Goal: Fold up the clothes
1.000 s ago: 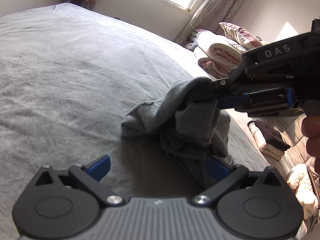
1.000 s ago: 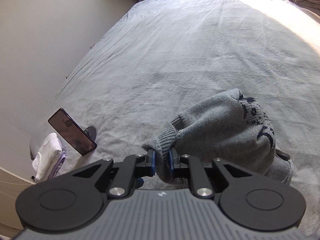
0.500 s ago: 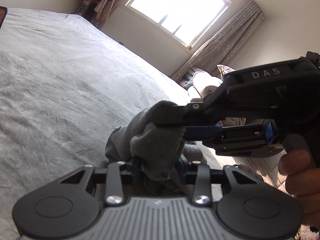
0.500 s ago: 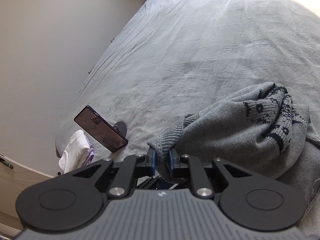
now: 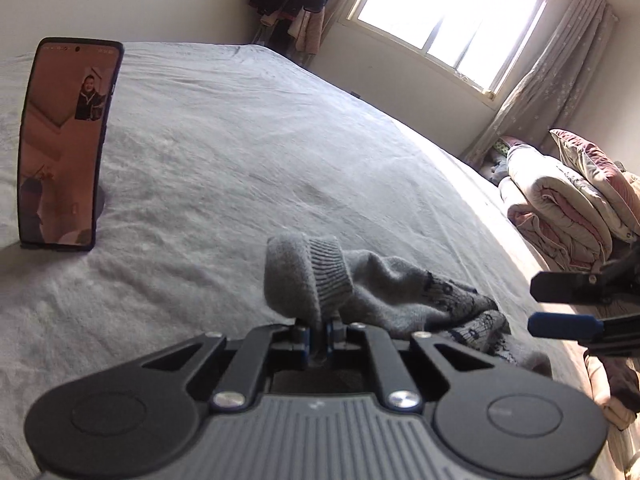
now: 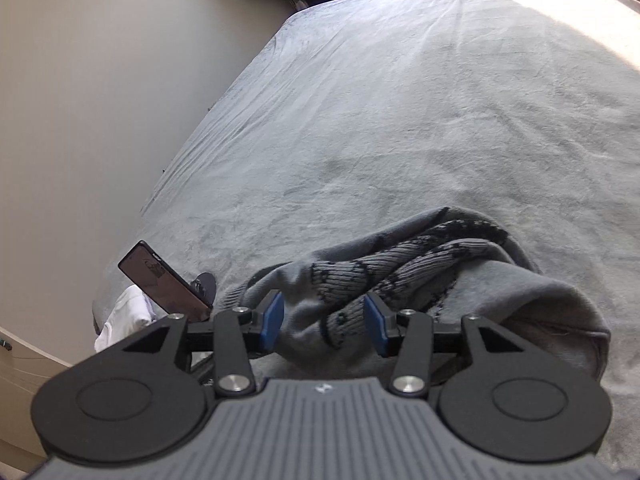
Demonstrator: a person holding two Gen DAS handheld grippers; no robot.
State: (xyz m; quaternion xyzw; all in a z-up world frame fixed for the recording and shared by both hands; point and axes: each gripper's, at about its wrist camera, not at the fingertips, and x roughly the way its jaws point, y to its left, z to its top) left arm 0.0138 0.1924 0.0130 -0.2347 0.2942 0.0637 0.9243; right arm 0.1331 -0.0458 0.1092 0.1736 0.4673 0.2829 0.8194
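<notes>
Your left gripper (image 5: 318,334) is clamped tight on the grey sweater (image 5: 384,292), pinching a fold just below the ribbed cuff (image 5: 324,276), which bunches up right above the blue pads. From there the knit trails off to the right across the grey bedspread (image 5: 240,152), its dark patterned band lying crumpled on the bed. Your right gripper (image 6: 324,320) has its jaws opening; the sweater (image 6: 500,292) sits between the blue pads (image 6: 272,316) but they stand clear of it on both sides, not pressing. In the right wrist view the knit heaps just ahead of and under the fingers, the patterned stripe running up and to the right, a rounded grey fold spilling past the right finger. In the left wrist view the right gripper's fingers come in from the right edge, just beside the sweater's far end. A phone (image 5: 66,144) stands upright on the bed, well to the left. Folded quilts (image 5: 568,208) are stacked at the right.
</notes>
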